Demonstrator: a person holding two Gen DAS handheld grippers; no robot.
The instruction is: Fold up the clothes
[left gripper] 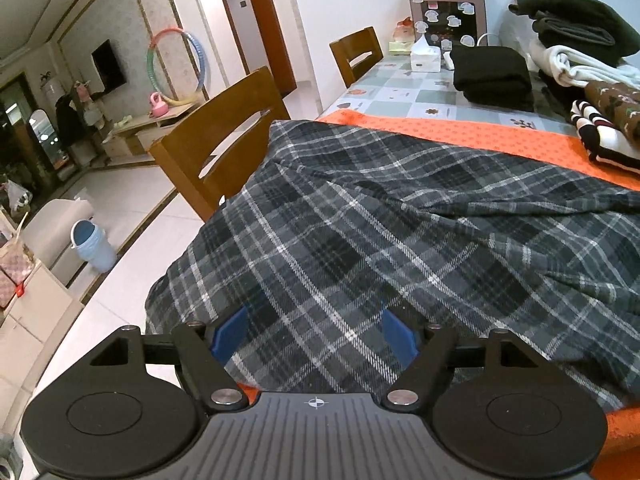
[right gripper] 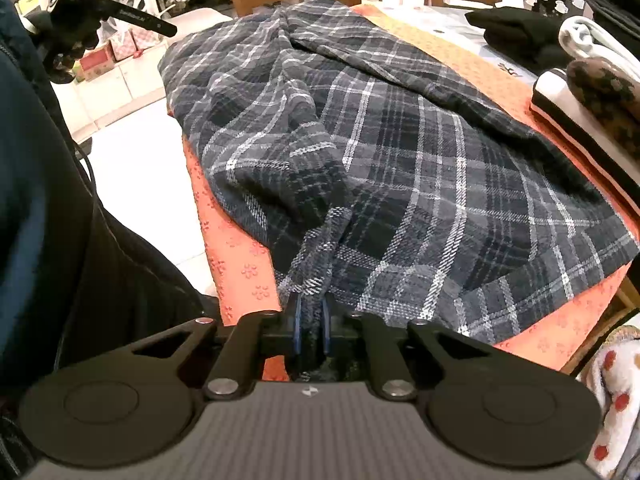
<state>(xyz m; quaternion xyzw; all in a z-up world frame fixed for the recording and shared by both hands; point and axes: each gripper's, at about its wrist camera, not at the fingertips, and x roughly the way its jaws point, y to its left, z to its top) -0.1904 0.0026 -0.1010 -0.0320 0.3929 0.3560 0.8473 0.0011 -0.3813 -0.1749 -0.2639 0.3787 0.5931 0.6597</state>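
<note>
While the plaid garment (left gripper: 400, 220) lies spread and rumpled over an orange mat (left gripper: 460, 132) on the table (left gripper: 400, 84), the left gripper (left gripper: 314, 336) hangs just above its near edge with both blue pads spread wide, grasping nothing. In the left wrist view the cloth fills the middle and runs off toward 3 o'clock, and its left side droops over the table edge toward 9 o'clock.

Seen from the right wrist, the right gripper (right gripper: 311, 320) is clenched on a bunched fold of the same plaid garment (right gripper: 400, 152), the cloth pinched between the two blue pads at 6 o'clock. From that pinch the fabric rises in a ridge toward 12 o'clock.

At about 1 o'clock in the left view, a folded black garment (left gripper: 494, 74) sits on the checked tablecloth beyond the mat. Toward 2 o'clock stands a pile of folded clothes (left gripper: 580, 52), dark on top with white and striped pieces beneath. Two wooden chairs (left gripper: 224, 148) stand along the table's left side, toward 10 and 12 o'clock.
</note>
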